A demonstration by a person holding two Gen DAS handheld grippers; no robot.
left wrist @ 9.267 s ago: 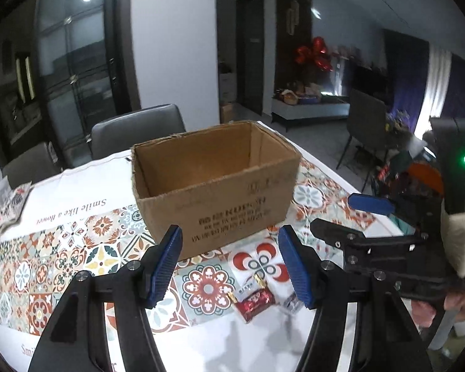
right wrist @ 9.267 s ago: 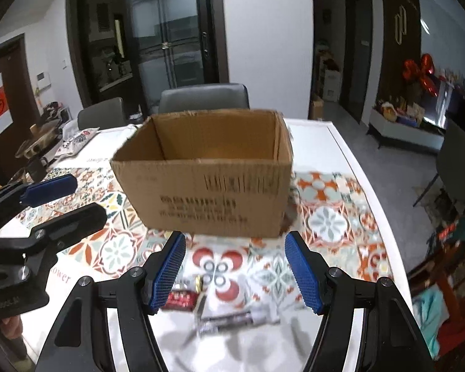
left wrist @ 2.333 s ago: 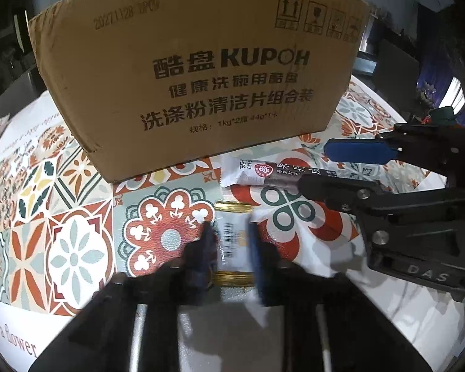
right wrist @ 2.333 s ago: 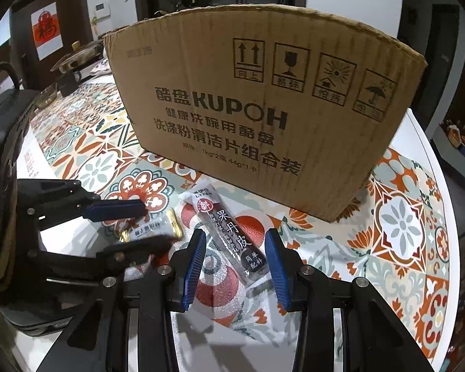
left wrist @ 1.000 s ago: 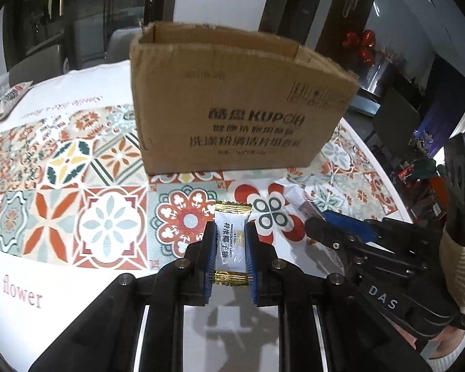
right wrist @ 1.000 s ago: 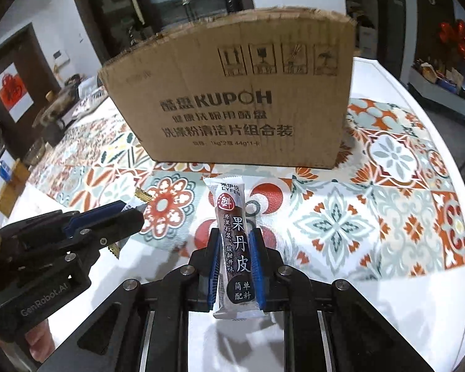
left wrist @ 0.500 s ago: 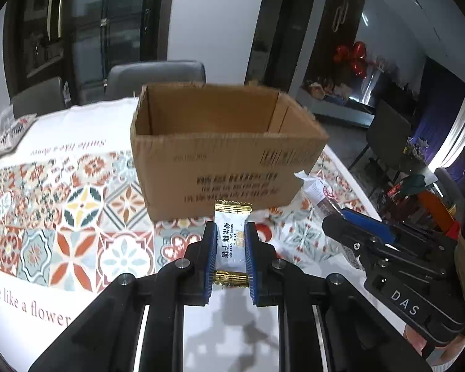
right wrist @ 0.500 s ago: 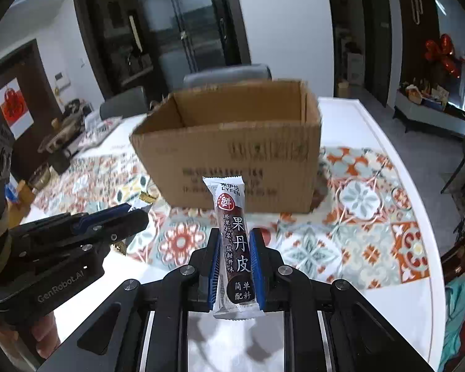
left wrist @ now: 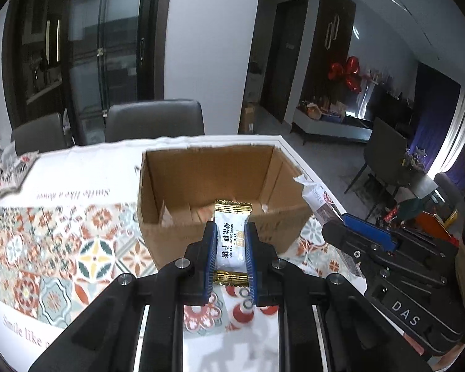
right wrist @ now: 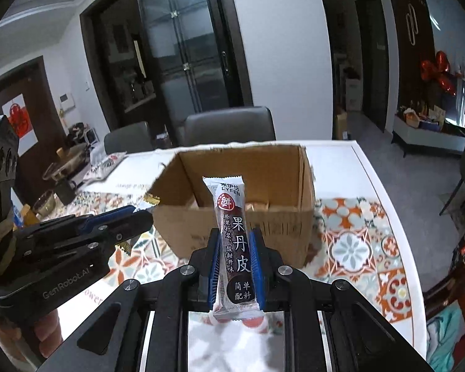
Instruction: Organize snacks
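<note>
My left gripper is shut on a white candy with gold ends, held above the table just in front of the open cardboard box. My right gripper is shut on a long dark fruit-leather bar, held upright in front of the same box. The left gripper shows at the left of the right wrist view, the right gripper at the right of the left wrist view. The box floor shows only folded flaps.
The box stands on a patterned tablecloth on a white table. Grey chairs stand behind the far edge. Dishes and packets lie at the table's far left.
Both grippers have risen with their snacks, from table level to box-rim height. The inside of the box now shows over its near wall.
</note>
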